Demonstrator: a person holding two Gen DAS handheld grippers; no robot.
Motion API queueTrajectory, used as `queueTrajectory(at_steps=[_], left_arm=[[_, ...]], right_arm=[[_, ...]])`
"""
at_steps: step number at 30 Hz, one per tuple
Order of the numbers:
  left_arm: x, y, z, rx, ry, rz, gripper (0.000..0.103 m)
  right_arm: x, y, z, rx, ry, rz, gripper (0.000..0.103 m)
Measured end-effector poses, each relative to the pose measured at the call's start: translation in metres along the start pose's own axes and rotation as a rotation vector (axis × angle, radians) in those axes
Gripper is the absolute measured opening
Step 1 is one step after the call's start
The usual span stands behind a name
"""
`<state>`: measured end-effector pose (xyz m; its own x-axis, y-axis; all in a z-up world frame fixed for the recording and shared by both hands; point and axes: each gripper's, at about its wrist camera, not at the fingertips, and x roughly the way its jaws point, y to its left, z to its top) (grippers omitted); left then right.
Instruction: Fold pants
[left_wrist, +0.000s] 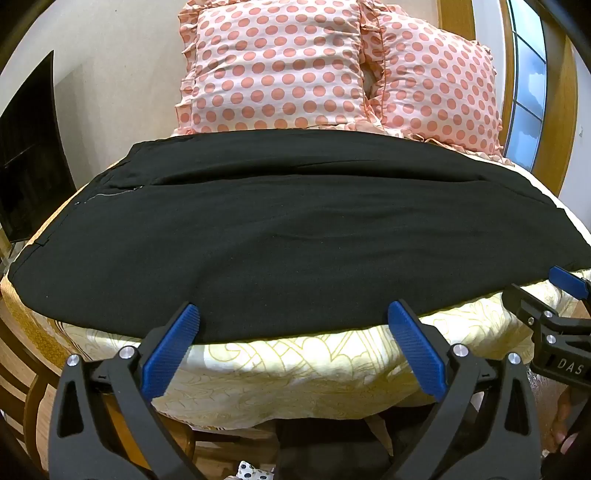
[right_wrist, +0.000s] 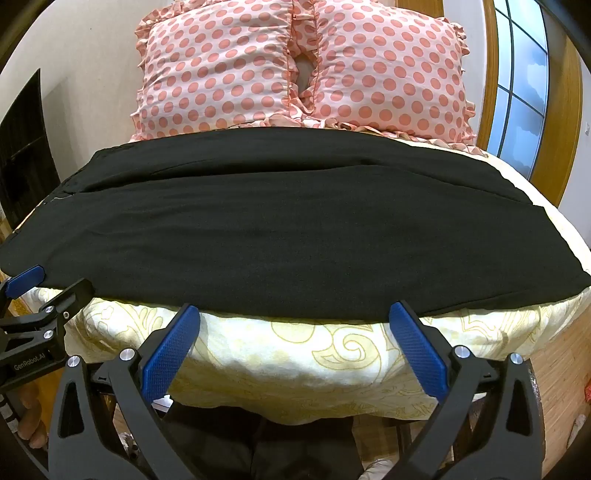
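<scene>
Black pants lie spread flat across the bed, lengthwise from left to right, with a zipper near their left end. They also show in the right wrist view. My left gripper is open and empty at the pants' near edge, its blue fingertips just touching or over that edge. My right gripper is open and empty at the same near edge, further right. The right gripper shows at the right edge of the left wrist view; the left gripper shows at the left edge of the right wrist view.
The bed has a cream and yellow patterned cover. Two pink polka-dot pillows stand behind the pants. A dark TV is at the left, a window with a wooden frame at the right. Wooden floor lies below.
</scene>
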<state>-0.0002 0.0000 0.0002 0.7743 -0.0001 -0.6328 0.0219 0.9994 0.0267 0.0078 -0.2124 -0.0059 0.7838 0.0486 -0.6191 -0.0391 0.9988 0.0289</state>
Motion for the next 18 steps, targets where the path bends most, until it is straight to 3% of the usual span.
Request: queueTrajectory(at_steps=[18], left_arm=[[-0.0001, 0.0, 0.0, 0.0, -0.002, 0.001, 0.101]], right_arm=[[-0.0004, 0.0003, 0.001, 0.0, 0.001, 0.0, 0.102]])
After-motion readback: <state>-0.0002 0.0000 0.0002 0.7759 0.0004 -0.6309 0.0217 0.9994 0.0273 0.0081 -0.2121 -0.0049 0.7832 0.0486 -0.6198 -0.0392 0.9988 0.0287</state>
